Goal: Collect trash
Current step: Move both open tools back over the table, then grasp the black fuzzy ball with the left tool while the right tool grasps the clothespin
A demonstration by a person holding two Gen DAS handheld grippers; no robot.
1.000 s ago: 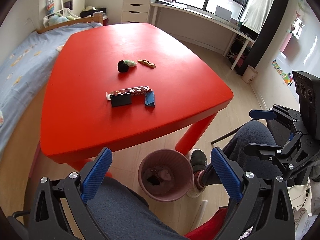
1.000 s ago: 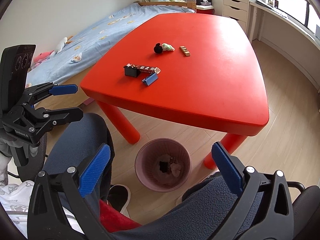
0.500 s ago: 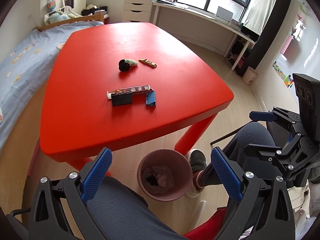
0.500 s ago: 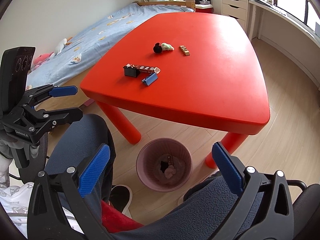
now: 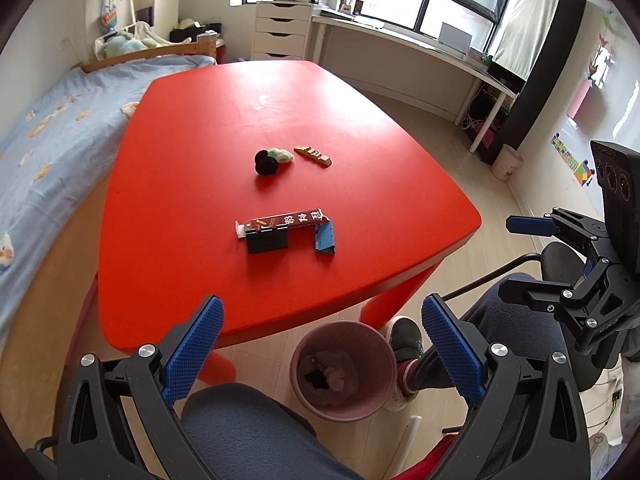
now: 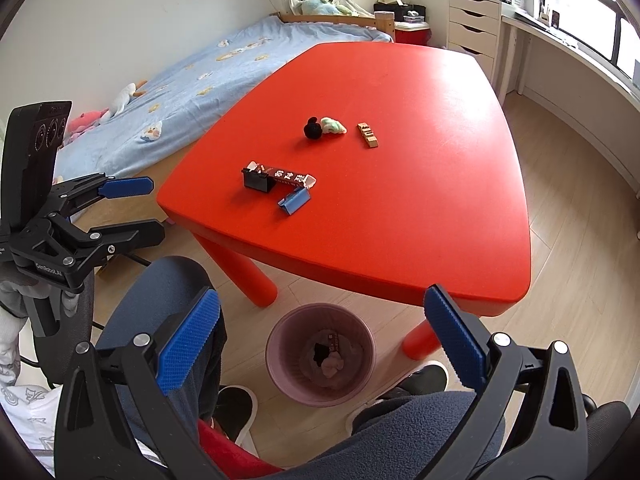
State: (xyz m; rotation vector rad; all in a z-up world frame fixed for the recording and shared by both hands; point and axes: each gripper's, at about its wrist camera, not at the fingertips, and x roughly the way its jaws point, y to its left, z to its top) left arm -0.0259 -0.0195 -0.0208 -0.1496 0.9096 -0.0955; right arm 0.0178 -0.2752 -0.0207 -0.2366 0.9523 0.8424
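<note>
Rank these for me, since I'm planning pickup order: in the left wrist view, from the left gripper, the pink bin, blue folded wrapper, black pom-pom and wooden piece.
1. Pink bin, on the floor just ahead of the left gripper.
2. Blue folded wrapper, near table edge.
3. Black pom-pom, mid-table, left.
4. Wooden piece, mid-table, right; too close to the pom-pom to call.

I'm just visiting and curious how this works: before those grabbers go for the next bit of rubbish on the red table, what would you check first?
1. Left gripper jaws open and empty: ok.
2. Right gripper jaws open and empty: ok.
3. Trash left on the red table: dark wrapper, black box, blue piece, black ball, pale green wad, tan strip: ok, all in view.
4. Pink bin upright on the floor by the table's near edge, room left inside: ok.
5. Wrapper and black box touching, so one may drag the other: not ok.
6. Whether the pieces are light or stuck down: cannot tell.
</note>
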